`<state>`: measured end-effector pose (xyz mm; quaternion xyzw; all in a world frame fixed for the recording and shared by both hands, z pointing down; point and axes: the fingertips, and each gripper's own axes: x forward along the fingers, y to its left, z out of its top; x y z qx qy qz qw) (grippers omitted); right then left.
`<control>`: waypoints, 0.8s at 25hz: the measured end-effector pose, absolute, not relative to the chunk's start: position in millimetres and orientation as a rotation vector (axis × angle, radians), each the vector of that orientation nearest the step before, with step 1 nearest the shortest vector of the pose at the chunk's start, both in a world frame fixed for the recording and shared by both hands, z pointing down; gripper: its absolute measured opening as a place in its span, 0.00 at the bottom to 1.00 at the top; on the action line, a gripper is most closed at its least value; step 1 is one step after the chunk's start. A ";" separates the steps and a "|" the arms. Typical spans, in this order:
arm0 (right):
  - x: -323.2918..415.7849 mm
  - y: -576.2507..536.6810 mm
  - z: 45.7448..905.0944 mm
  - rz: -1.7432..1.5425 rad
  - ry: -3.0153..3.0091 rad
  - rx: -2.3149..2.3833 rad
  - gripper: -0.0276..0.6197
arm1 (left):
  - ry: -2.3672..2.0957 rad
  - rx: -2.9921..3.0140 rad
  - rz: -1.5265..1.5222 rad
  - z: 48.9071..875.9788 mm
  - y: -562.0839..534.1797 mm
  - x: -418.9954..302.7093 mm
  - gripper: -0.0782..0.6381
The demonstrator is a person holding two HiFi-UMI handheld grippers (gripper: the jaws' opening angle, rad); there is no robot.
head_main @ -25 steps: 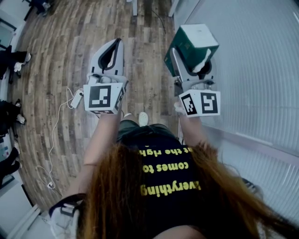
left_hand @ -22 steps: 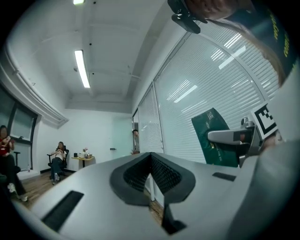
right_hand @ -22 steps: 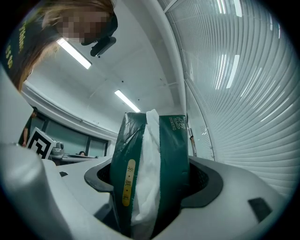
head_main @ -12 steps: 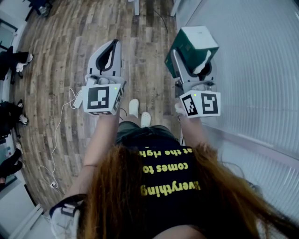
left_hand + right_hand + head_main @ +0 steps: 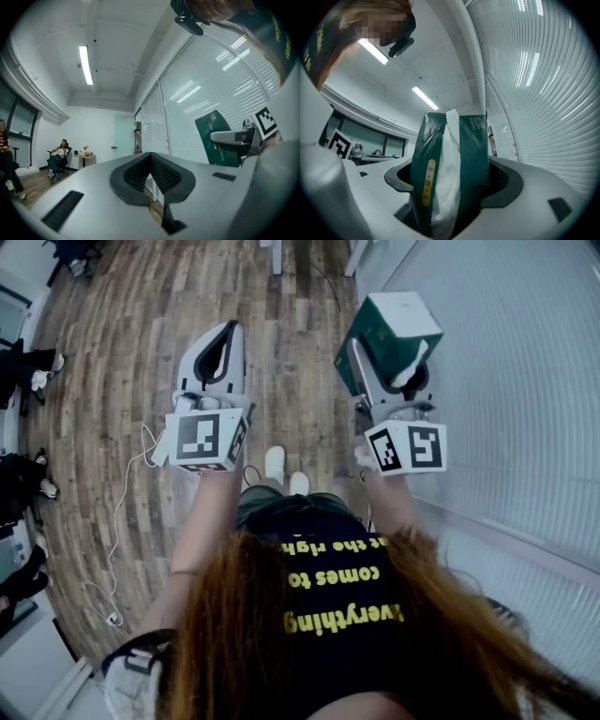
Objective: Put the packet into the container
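Your right gripper (image 5: 386,367) is clamped on the packet (image 5: 398,315), a green soft pack of tissues, and holds it up in the air in front of you at the right, beside the wall of white blinds (image 5: 525,381). In the right gripper view the jaws press on the two broad green faces, and the white tissue (image 5: 449,173) bulges out of the slit that faces the camera. Your left gripper (image 5: 223,345) has its jaws together with nothing between them, raised over the wooden floor (image 5: 131,352) at the left. No container shows in any view, so you have to find it before you can set the packet down. Expect the packet to be light and squashy: its film looks smooth and may slip, and the sides give under pressure. Grip across the broad faces near the middle, as now, firmly enough to hold but not crush, and keep off the loose tissue.
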<state>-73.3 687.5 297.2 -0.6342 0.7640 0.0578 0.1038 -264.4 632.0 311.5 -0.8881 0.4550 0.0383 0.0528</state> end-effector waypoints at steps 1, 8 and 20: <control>-73.9 687.2 297.9 0.175 2.252 -1.872 0.64 | 1.380 -2.699 0.122 311.9 630.8 -265.2 0.11; -77.9 657.5 296.9 0.200 2.230 -1.890 0.64 | 1.337 -2.715 0.147 313.0 597.4 -268.0 0.11; -79.4 642.6 302.7 0.214 2.159 -1.951 0.64 | 1.254 -2.757 0.157 320.8 573.1 -271.5 0.11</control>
